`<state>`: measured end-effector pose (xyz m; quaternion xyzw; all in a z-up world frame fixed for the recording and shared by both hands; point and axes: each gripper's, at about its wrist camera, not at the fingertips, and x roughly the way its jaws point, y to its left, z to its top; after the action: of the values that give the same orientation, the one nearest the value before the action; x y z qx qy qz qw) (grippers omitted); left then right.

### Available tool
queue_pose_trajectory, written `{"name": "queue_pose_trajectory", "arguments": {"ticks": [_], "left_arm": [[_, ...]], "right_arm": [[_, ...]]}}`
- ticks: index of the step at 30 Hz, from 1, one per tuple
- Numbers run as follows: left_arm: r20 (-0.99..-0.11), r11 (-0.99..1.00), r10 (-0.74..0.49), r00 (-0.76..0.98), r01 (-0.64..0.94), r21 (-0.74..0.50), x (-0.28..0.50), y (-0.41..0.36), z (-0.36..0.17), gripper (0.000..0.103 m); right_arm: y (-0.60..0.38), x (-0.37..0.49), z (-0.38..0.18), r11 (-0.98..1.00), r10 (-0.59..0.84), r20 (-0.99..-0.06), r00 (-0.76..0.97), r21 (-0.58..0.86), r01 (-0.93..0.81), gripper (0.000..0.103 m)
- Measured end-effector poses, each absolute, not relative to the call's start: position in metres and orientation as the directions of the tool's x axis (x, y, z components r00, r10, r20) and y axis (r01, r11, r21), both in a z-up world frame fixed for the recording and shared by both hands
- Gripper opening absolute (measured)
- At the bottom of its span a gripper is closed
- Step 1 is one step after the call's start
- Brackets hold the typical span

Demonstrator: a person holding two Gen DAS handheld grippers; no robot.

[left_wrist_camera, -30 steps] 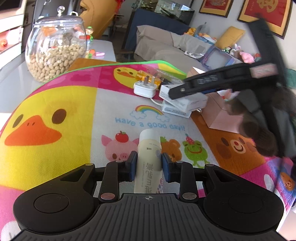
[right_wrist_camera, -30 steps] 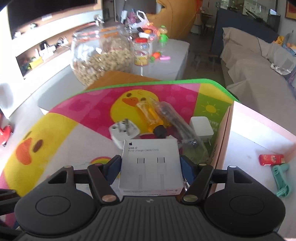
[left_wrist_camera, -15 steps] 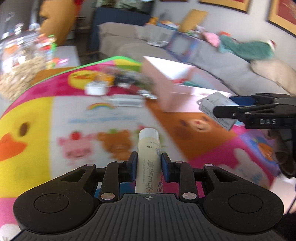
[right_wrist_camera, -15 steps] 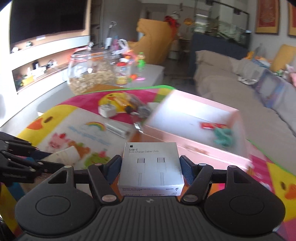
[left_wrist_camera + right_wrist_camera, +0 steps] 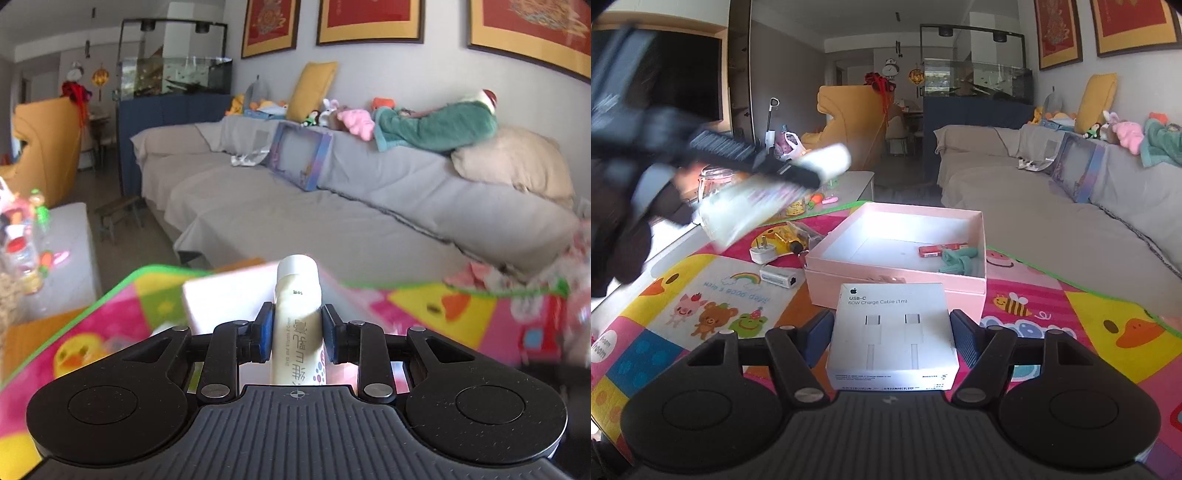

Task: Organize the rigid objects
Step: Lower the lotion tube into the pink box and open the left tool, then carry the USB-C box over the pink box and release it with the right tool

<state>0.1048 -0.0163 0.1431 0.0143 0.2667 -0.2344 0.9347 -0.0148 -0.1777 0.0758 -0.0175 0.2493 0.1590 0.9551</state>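
My left gripper point(image 5: 297, 328) is shut on a cream tube point(image 5: 297, 295) with a white cap, held up in the air; the pink box point(image 5: 229, 299) shows blurred behind it. In the right wrist view the left gripper point(image 5: 812, 166) with its tube point(image 5: 750, 206) hangs blurred above the mat, left of the pink box point(image 5: 897, 284). My right gripper point(image 5: 891, 332) is shut on a white USB-C cable box point(image 5: 892, 332), held just in front of the pink box. Inside the pink box lie a red packet point(image 5: 942, 249) and a teal item point(image 5: 958, 258).
On the cartoon mat point(image 5: 701, 302) left of the pink box lie a white plug point(image 5: 762, 253), a white adapter point(image 5: 779, 277) and a yellow tool in a clear bag point(image 5: 792, 236). A grey sofa point(image 5: 1052, 206) stands behind. A glass jar point(image 5: 713, 177) stands far left.
My left gripper has lifted and swung right with the tube, now pointing over the pink box toward the sofa. My right gripper has pulled back and risen with the cable box.
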Motion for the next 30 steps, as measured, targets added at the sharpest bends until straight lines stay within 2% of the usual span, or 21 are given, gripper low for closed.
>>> {"name": "queue_pose_trajectory", "arguments": {"ticks": [3, 6, 9, 14, 16, 20, 23, 28, 30], "left_arm": [[-0.604, 0.916, -0.382, 0.699, 0.37, -0.151, 0.155, -0.031, 0.136, 0.03], [-0.688, 0.93, -0.343, 0.639, 0.336, -0.152, 0.18, -0.033, 0.12, 0.025], [-0.688, 0.934, -0.341, 0.641, 0.314, -0.17, 0.177, -0.018, 0.107, 0.025], [-0.625, 0.938, -0.344, 0.701, 0.292, -0.188, 0.134, 0.021, 0.098, 0.025], [-0.625, 0.943, -0.328, 0.709, 0.286, -0.17, 0.113, 0.035, 0.092, 0.025], [-0.684, 0.957, -0.27, 0.677, 0.264, -0.116, 0.078, 0.054, 0.074, 0.025], [-0.719, 0.946, -0.309, 0.623, 0.28, -0.164, 0.062, 0.065, 0.061, 0.025], [-0.714, 0.946, -0.317, 0.624, 0.265, -0.189, 0.045, 0.065, 0.046, 0.025], [-0.709, 0.947, -0.314, 0.632, 0.262, -0.186, 0.044, 0.06, 0.042, 0.025]], "right_arm": [[-0.181, -0.008, 0.072, 0.955, 0.278, -0.486, 0.829, 0.047, -0.292, 0.069], [-0.185, -0.002, 0.071, 0.959, 0.27, -0.485, 0.832, 0.053, -0.28, 0.069], [-0.186, 0.005, 0.072, 0.963, 0.257, -0.478, 0.84, 0.049, -0.267, 0.063], [-0.182, 0.024, 0.087, 0.967, 0.246, -0.439, 0.864, 0.048, -0.25, 0.062], [-0.18, 0.033, 0.094, 0.964, 0.258, -0.433, 0.864, 0.051, -0.262, 0.062], [-0.176, 0.046, 0.086, 0.952, 0.283, -0.517, 0.808, 0.053, -0.3, 0.063], [-0.172, 0.043, 0.067, 0.958, 0.251, -0.61, 0.751, 0.045, -0.284, 0.063], [-0.171, 0.022, 0.038, 0.972, 0.191, -0.702, 0.686, 0.037, -0.233, 0.066], [-0.171, 0.016, 0.032, 0.977, 0.158, -0.7, 0.697, 0.009, -0.212, 0.071]]}}
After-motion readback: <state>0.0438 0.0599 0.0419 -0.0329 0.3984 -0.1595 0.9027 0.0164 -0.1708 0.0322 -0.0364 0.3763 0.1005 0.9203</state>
